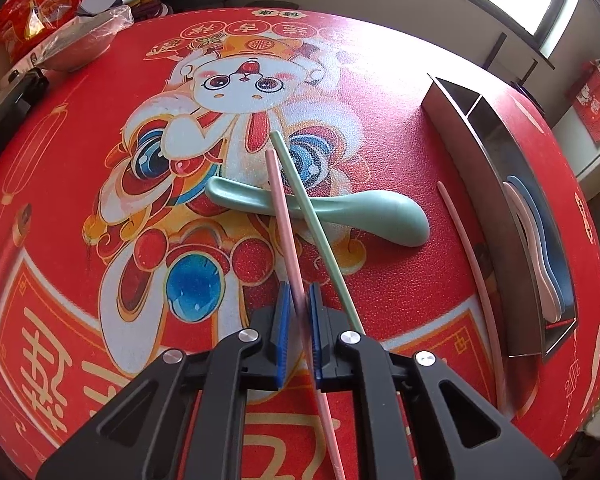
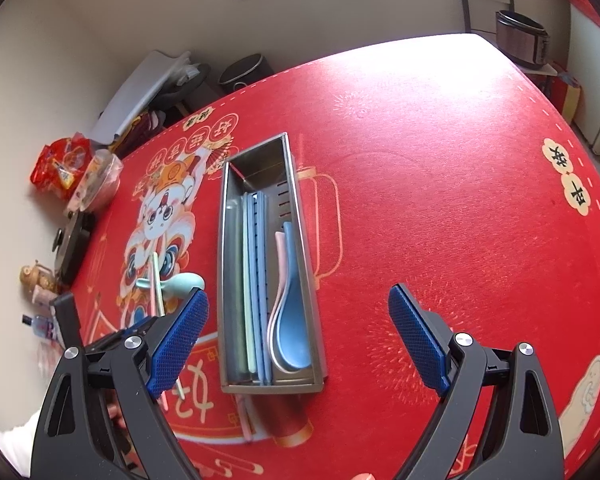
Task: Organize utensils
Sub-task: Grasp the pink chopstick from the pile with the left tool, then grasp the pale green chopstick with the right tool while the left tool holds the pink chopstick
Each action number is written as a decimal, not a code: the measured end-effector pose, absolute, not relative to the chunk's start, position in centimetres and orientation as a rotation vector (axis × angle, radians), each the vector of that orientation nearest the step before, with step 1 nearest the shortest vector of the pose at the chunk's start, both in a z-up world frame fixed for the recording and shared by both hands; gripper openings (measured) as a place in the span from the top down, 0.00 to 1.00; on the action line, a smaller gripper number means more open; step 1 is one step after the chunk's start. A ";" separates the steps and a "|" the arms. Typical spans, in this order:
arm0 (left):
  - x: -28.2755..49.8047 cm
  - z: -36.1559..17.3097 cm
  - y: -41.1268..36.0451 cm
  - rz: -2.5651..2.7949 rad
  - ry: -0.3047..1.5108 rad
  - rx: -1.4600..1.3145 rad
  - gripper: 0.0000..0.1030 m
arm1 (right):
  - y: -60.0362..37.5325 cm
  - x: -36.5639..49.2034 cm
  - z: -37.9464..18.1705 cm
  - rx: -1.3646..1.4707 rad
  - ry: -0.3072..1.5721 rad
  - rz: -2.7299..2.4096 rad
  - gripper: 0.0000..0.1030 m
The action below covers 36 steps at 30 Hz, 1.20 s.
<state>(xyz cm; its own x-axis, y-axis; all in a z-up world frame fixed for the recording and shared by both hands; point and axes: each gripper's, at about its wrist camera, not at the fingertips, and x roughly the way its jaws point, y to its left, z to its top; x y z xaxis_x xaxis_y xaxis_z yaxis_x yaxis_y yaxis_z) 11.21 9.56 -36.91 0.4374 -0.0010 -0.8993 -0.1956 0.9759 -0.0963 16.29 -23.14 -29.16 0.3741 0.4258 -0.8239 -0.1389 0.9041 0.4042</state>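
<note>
My left gripper (image 1: 300,300) is shut on a pink chopstick (image 1: 284,224), which crosses over a green spoon (image 1: 340,210) lying on the red tablecloth. A green chopstick (image 1: 312,224) lies beside it, also across the spoon. Another pink chopstick (image 1: 468,252) lies next to the steel utensil box (image 1: 496,184). In the right wrist view the box (image 2: 226,280) holds green and blue chopsticks (image 2: 254,280) in the left compartment and a pink and a blue spoon (image 2: 290,320) in the right. My right gripper (image 2: 298,332) is open and empty, above the box's near end.
A covered bowl (image 1: 76,46) and red snack bags (image 1: 32,12) sit at the table's far left corner. A dark tray (image 2: 74,244) and small bottles stand along the left edge. A rice cooker (image 2: 520,44) stands beyond the table.
</note>
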 end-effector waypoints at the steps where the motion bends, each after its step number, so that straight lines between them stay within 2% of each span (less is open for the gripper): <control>1: 11.2 -36.9 9.5 0.123 1.111 -0.191 0.91 | -23.1 16.2 -29.1 0.286 1.132 0.368 0.14; 8: 10.3 -36.7 10.4 0.101 1.097 -0.244 0.94 | -22.7 15.8 -28.8 0.287 1.132 0.371 0.14; 16: 8.4 -33.5 12.4 0.076 1.029 -0.294 0.94 | -20.6 15.6 -28.6 0.277 1.142 0.414 0.14; 29: 3.6 -29.5 18.0 0.142 0.953 -0.375 0.94 | -10.8 14.9 -28.0 0.089 1.136 0.521 0.14; 36: 1.1 -28.4 20.8 0.181 0.923 -0.394 0.95 | -4.1 14.1 -29.6 -0.012 1.158 0.612 0.15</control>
<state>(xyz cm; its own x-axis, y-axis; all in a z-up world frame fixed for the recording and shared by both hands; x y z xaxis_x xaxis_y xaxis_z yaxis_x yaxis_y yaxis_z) 1.10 20.83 -28.38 0.5950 -0.0152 -0.8036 -0.3177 0.9140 -0.2525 14.06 -4.06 -29.62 0.2579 0.4456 -0.8573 -0.4573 0.8379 0.2980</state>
